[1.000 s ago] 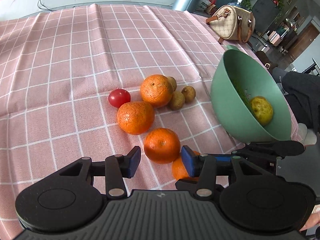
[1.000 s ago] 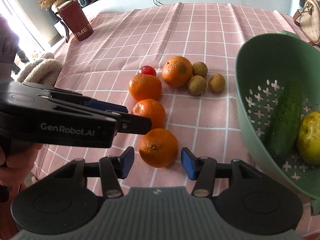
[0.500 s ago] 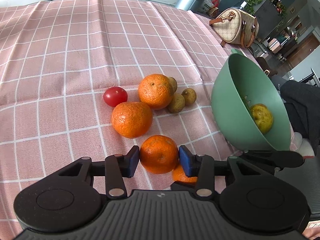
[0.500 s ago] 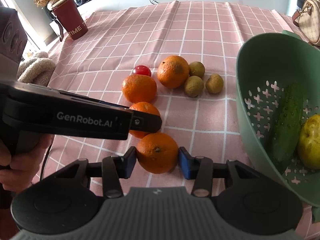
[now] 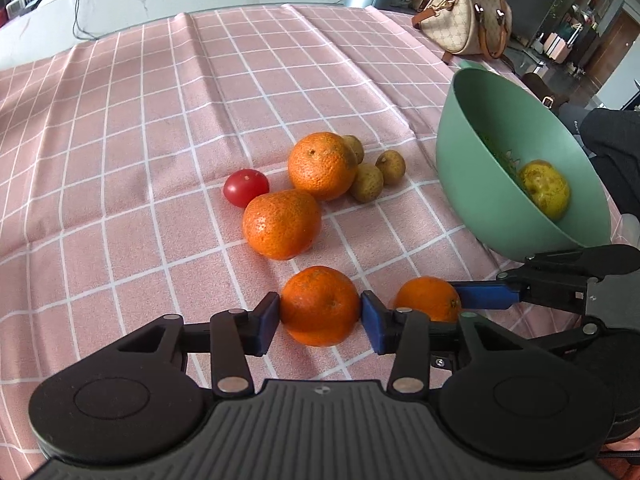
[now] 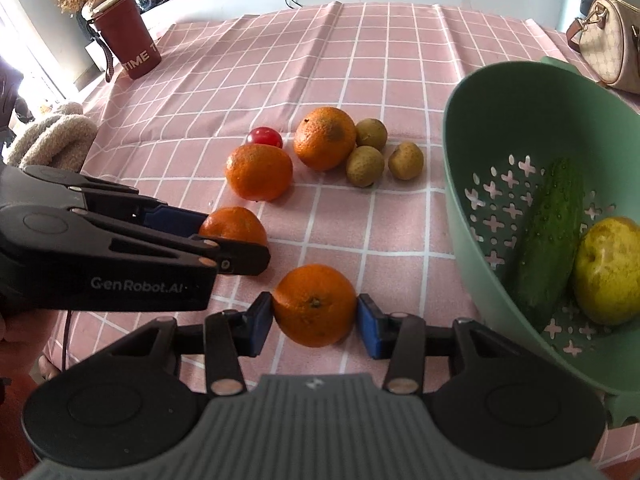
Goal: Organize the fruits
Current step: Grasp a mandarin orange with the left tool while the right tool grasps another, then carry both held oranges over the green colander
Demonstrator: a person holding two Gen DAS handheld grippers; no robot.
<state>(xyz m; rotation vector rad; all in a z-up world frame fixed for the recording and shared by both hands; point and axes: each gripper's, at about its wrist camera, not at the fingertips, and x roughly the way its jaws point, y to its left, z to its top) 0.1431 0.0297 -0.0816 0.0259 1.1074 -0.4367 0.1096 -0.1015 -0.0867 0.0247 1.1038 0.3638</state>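
Both pairs of jaws have come in since a second ago, when each orange sat loose between spread blue pads; now each pair is clamped on its fruit.

From the left wrist camera, the left gripper (image 5: 320, 318) grasps a round, pitted orange (image 5: 320, 306) that rests on the pink checked tablecloth (image 5: 120, 140), the pads pressed to its two sides. Just to its right, the right gripper (image 5: 460, 300) grips a second orange (image 5: 428, 298). Further off lie two more oranges (image 5: 282, 224), a small red tomato (image 5: 246, 187) and three small brown fruits (image 5: 366, 182); the green plastic colander (image 5: 480, 200) stands to the right, holding a yellow-green fruit (image 5: 546, 189).

From the right wrist camera, the right gripper (image 6: 316, 320) clasps its orange (image 6: 314, 306) centrally, on the cloth, with the colander (image 6: 520, 112) close on the right, a dark green cucumber (image 6: 548, 232) inside it. The left gripper (image 6: 224, 240) holds its orange (image 6: 234, 224) just to the left.

The risks, as I judge them: the pads meet each orange across smooth curved skin, so a quick lift or tilt could let it roll out; the two tools sit close enough to knock together; and a low carry could catch the colander's rim and tip it.
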